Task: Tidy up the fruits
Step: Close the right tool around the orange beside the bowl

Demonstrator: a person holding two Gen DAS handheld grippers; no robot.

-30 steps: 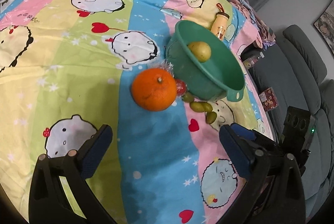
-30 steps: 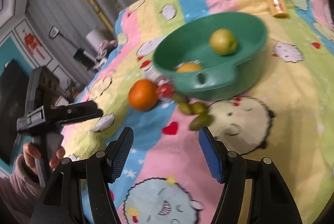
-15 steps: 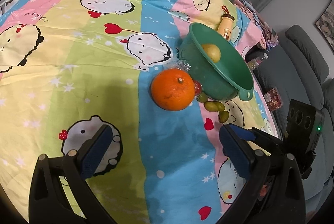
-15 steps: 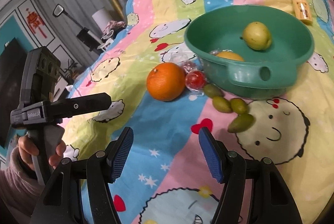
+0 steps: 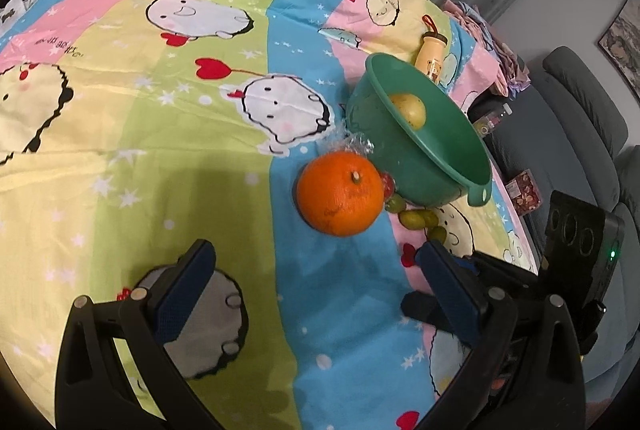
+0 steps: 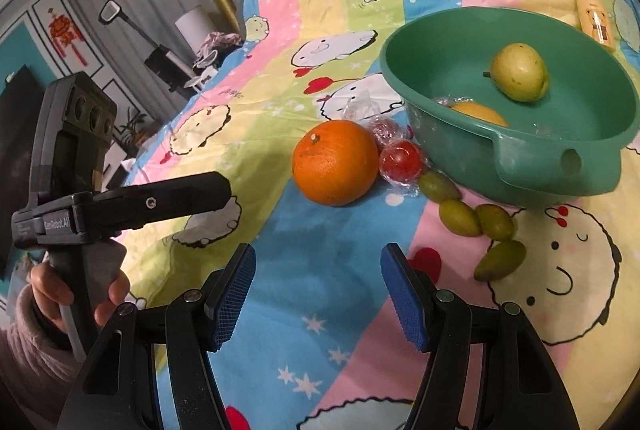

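One wrapped orange fruit (image 6: 478, 111) shows only from the right wrist

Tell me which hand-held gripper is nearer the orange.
Hard to call: the left hand-held gripper and right hand-held gripper both hover open short of the orange, neither touching it.

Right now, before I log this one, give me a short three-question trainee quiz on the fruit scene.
1. True or false: the orange lies inside the green basin.
2. How many small green fruits lie on the cloth beside the basin?
3. Is the right tool A) shut on a fruit, or B) open and empty?

Key: 1 false, it lies on the cloth; 2 four; 3 B.
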